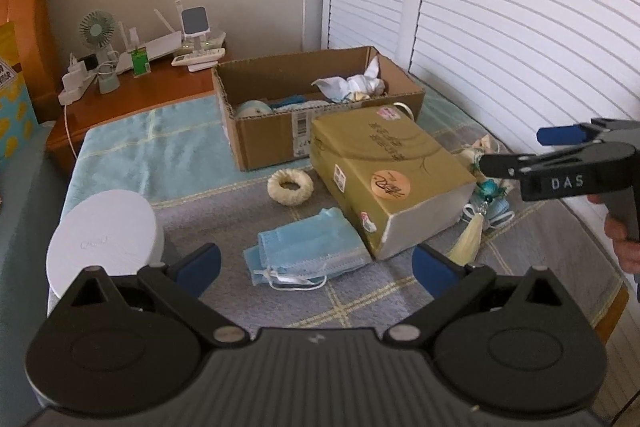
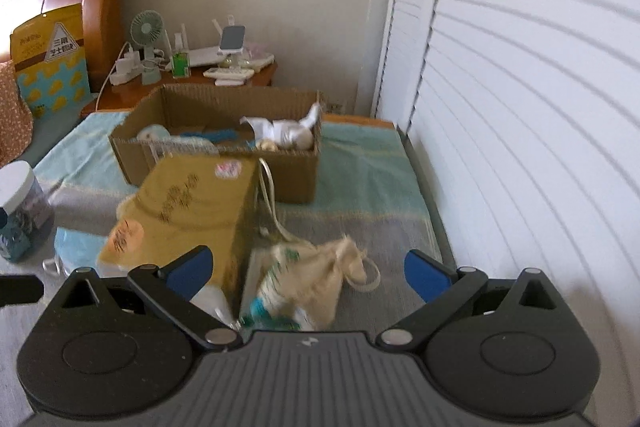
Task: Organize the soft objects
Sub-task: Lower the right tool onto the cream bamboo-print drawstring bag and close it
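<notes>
A stack of blue face masks (image 1: 308,247) lies on the bed just ahead of my open, empty left gripper (image 1: 316,269). A cream fluffy scrunchie (image 1: 290,187) lies behind them. A cream cloth pouch (image 2: 320,279) with a teal charm lies between the fingers of my open right gripper (image 2: 308,273), beside a gold box (image 2: 188,211). The right gripper also shows at the right of the left wrist view (image 1: 516,151), above a tassel and ribbons (image 1: 476,223). An open cardboard box (image 1: 320,107) at the back holds several soft items.
A white-lidded jar (image 1: 106,239) stands at my left finger. The gold box (image 1: 384,171) lies tilted mid-bed. White louvred doors (image 1: 520,27) run along the right. A wooden nightstand (image 1: 132,83) with a fan and chargers stands behind the bed.
</notes>
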A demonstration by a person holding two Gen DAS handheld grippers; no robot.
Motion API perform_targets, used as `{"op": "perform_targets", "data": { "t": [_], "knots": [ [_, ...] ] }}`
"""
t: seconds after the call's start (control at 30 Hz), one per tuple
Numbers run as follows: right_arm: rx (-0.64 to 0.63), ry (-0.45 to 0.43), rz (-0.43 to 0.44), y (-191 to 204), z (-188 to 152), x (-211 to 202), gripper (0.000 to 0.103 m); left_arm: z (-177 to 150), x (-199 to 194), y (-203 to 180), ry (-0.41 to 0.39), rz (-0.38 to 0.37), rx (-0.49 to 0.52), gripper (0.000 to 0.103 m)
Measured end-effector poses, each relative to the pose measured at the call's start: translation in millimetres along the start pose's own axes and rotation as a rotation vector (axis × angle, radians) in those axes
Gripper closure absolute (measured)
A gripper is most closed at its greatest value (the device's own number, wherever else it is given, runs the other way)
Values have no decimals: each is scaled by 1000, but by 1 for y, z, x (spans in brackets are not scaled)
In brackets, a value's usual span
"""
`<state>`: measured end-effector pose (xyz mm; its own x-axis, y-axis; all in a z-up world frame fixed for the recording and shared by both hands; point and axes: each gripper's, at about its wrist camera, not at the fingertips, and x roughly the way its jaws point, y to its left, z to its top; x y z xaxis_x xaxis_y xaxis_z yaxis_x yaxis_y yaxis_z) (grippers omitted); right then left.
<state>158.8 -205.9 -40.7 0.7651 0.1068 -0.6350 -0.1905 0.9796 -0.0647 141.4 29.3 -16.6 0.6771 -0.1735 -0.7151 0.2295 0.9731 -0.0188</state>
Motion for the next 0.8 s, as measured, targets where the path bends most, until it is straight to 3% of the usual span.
{"op": "perform_targets", "data": {
  "t": [0.23, 0.8],
  "knots": [
    [27, 10, 36, -12, -8, 6, 5, 0, 6, -4, 19, 1, 6, 2],
    [69, 65, 136, -21, -14, 18, 52, 2, 21, -12, 56, -3, 25, 2]
  ]
}}
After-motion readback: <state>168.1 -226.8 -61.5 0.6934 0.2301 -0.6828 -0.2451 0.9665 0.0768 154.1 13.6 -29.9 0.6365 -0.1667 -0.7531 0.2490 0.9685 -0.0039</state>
